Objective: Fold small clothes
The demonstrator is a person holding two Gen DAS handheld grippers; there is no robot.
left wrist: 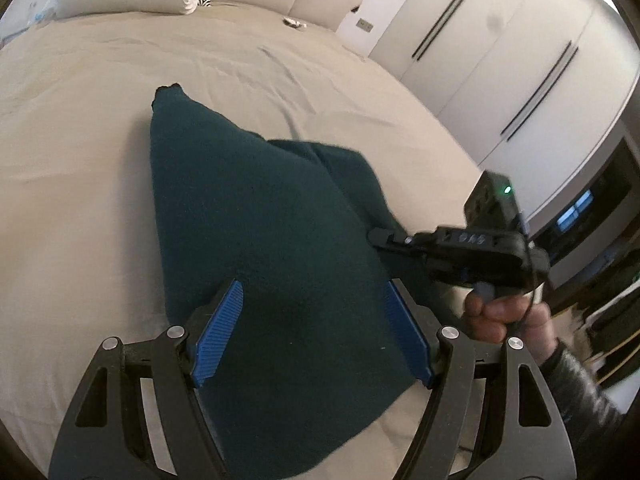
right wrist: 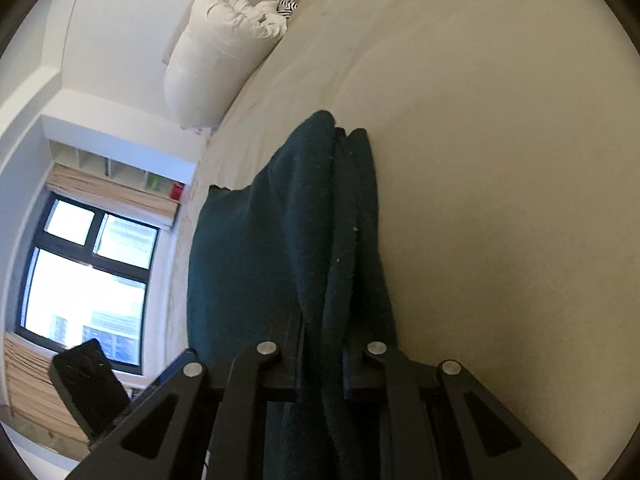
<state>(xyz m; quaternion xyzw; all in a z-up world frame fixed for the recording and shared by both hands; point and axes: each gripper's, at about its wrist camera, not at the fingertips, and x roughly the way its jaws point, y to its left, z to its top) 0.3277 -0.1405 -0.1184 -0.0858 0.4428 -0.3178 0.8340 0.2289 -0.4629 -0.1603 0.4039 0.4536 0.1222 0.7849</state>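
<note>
Two hand-held grippers are working the dark green garment (left wrist: 260,220) lying on the bed (left wrist: 80,120): the right one (right wrist: 320,364) is pinching its bunched edge (keep tension even), the left (left wrist: 310,332) is hovering spread.

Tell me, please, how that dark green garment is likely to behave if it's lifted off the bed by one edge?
The dark green garment will probably flop and drape: its edge already bunches into folds inside the right gripper. Its fuzzy, fleece-like surface should resist slipping. It looks light, barely denting the bed.
</note>
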